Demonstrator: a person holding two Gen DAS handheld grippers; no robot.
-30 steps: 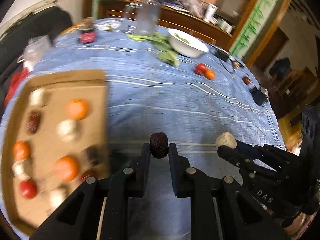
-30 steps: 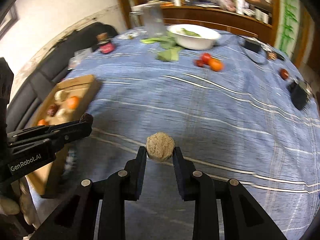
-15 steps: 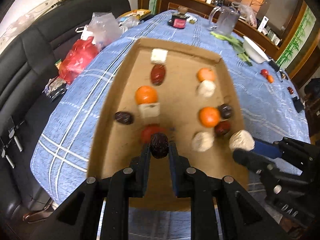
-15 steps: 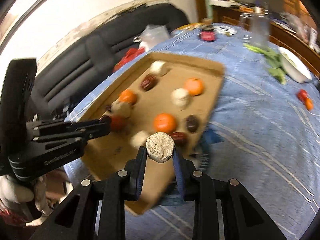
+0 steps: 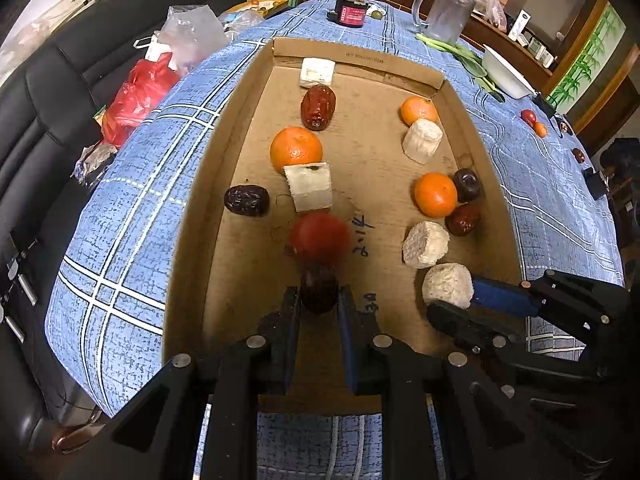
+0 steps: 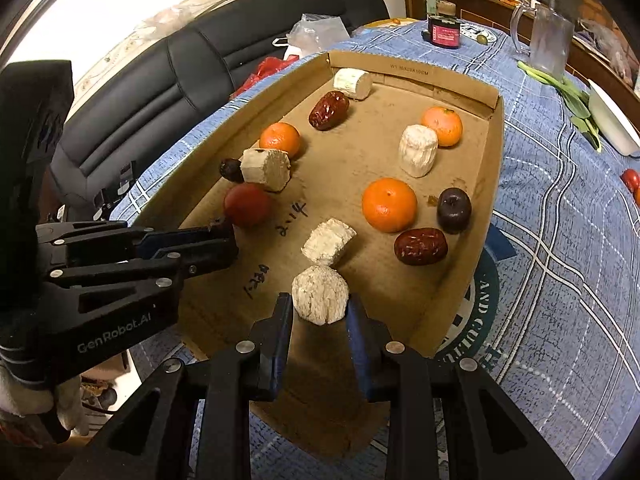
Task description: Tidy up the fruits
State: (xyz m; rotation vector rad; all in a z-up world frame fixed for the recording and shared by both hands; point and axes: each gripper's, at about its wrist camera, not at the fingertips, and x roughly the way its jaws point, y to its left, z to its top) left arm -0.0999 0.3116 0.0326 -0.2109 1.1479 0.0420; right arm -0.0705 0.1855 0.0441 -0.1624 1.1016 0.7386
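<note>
Left wrist view: we clamp a dark date (image 5: 319, 289) in the left hand-held gripper (image 5: 319, 312), low over the cardboard tray (image 5: 224, 184), just short of the red fruit (image 5: 319, 237), apparently extending that column. Our right hand-held gripper (image 6: 320, 312) pinches a pale chunk (image 6: 320, 294) beside another white piece (image 6: 329, 242). Bare cardboard lies between the columns and toward the near edge; the tray walls hem in both sides.

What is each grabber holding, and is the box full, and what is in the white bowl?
left gripper: shut on a dark red date, over the box.
right gripper: shut on a pale chunk, over the box.
cardboard box: open, partly filled with fruit.
white bowl: upright, contents hidden.
</note>
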